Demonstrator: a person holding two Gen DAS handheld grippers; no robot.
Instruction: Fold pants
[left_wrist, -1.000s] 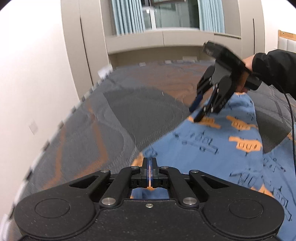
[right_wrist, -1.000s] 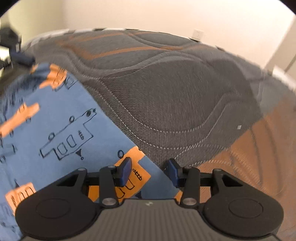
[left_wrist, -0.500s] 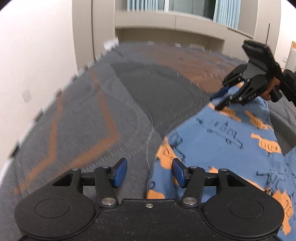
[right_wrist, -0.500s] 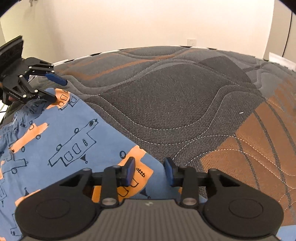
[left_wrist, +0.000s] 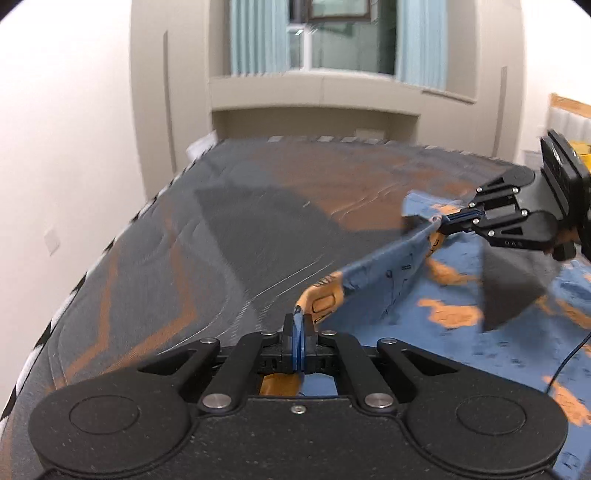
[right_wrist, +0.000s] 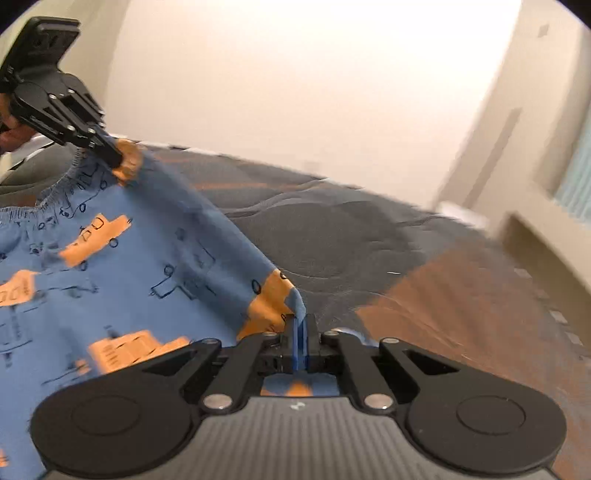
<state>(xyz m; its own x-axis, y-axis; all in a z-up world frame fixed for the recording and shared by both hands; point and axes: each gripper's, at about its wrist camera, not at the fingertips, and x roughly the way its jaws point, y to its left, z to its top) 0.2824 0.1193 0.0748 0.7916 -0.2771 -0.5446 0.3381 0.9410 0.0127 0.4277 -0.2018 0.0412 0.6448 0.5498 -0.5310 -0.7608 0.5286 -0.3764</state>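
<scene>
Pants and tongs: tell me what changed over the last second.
Half a second ago both tongs stood open over the pants' edge. Now the left tongs and the right tongs have shut on the pants and lifted that edge off the bed, so it runs taut between them. The rest of the pants stays on the bed.

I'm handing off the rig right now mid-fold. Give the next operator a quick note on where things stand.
Left gripper: shut on one corner of the pants.
Right gripper: shut on the other end of the same edge.
That edge is lifted and stretched between both grippers; the rest of the pants lies on the bed.
Done: both corners gripped and raised.
Left: carry the edge over, lay it down, release, and probably finish with further folds.
</scene>
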